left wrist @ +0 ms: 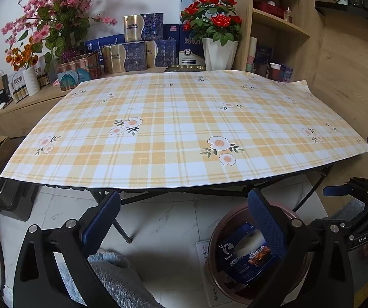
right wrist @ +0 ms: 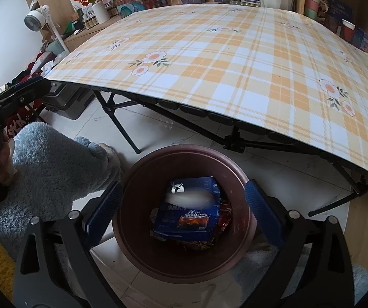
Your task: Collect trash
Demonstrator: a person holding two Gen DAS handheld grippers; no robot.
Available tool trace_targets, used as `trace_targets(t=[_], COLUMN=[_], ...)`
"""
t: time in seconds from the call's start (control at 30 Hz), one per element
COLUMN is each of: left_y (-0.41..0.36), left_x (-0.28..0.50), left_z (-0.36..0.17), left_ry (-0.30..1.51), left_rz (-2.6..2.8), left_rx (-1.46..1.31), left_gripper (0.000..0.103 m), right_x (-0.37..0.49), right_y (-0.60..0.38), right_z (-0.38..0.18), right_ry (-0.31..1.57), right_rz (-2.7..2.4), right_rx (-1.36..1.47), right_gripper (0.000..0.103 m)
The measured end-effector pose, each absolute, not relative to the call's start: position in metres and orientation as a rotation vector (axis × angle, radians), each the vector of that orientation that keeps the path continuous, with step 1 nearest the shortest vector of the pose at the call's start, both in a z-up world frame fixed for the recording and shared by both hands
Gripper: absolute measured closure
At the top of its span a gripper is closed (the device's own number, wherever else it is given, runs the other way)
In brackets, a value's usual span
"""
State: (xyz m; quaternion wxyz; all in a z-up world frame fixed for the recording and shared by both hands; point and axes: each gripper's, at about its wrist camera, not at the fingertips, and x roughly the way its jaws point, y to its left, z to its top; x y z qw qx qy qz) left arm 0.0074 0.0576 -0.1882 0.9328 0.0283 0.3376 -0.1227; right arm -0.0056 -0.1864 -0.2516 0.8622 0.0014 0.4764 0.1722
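The right gripper (right wrist: 181, 211) is angling steeply downward, its blue-padded fingers (right wrist: 104, 206) standing spread wide with nothing pressed between them. The left gripper (left wrist: 184, 220) is tilting down more gently, its fingers (left wrist: 266, 220) likewise standing wide apart and gripping nothing. A fluffy blue sleeve (right wrist: 53, 164) is sitting beside the right gripper's left finger.

We see a folding table (left wrist: 312, 177) on black crossed legs, topped by a yellow-and-white plaid tablecloth (left wrist: 178, 128) with flower prints. Below it we see white marble-look floor tiles (left wrist: 163, 225), where a round brown trash bin (right wrist: 143, 264) stands near the table's front edge with a blue box (right wrist: 184, 220) lying inside
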Motion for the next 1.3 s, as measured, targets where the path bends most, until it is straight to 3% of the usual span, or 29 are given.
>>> trace_targets(t=[0.63,0.9,1.3], left_y=[0.050,0.048,0.035], left_x=[0.009,0.014,0.015], left_z=[-0.187,-0.174,-0.064], left_ry=[0.695,0.696,0.466], left_rz=[-0.215,-0.162,-0.096], left_rx=[0.101,0.105,0.132], left_gripper=[0.006,0.006,0.006], right_x=[-0.007,-0.002,0.008], right_y=[-0.206,-0.224,-0.236], right_z=[-0.231,-0.195,-0.091], right_ry=[0.923,0.842,0.660], right_rz=[0.294,0.218,0.145], right_rx=[0.076,0.093,0.026], right_gripper=[0.006,0.006,0.006])
